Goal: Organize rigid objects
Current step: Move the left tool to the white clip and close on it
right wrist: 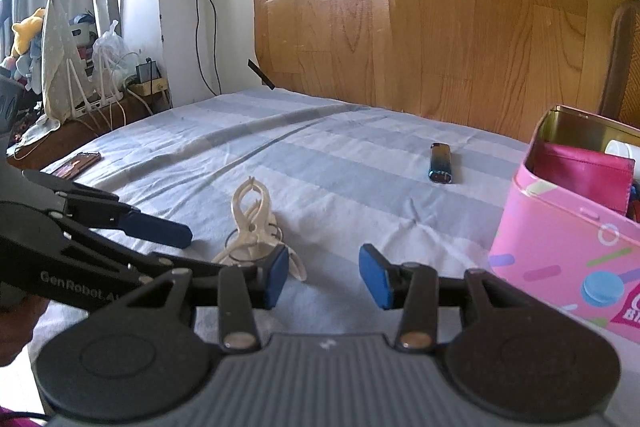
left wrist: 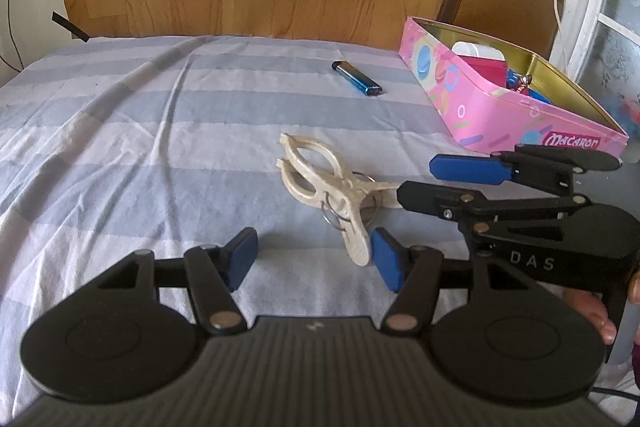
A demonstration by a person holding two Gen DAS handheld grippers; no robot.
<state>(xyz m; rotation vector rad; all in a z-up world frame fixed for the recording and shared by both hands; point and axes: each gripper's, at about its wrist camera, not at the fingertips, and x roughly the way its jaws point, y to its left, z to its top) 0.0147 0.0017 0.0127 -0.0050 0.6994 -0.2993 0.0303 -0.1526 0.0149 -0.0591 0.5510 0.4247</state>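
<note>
I had both grippers low over the bed (left wrist: 120, 115), closing in on the white clips (left wrist: 320, 179) near its front edge. My left gripper (left wrist: 316, 259) stood wide open and empty, as did my right gripper (right wrist: 324, 277). I counted two clips tangled together, one lighter (left wrist: 357, 78) toward the far edge, and one pink tin (left wrist: 500, 107) at the right edge, already holding sorted items.

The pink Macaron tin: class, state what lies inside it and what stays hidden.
Inside the pink tin you can see a magenta wallet, a white container and some blue items. The walls and the wallet hide anything lower down.
</note>
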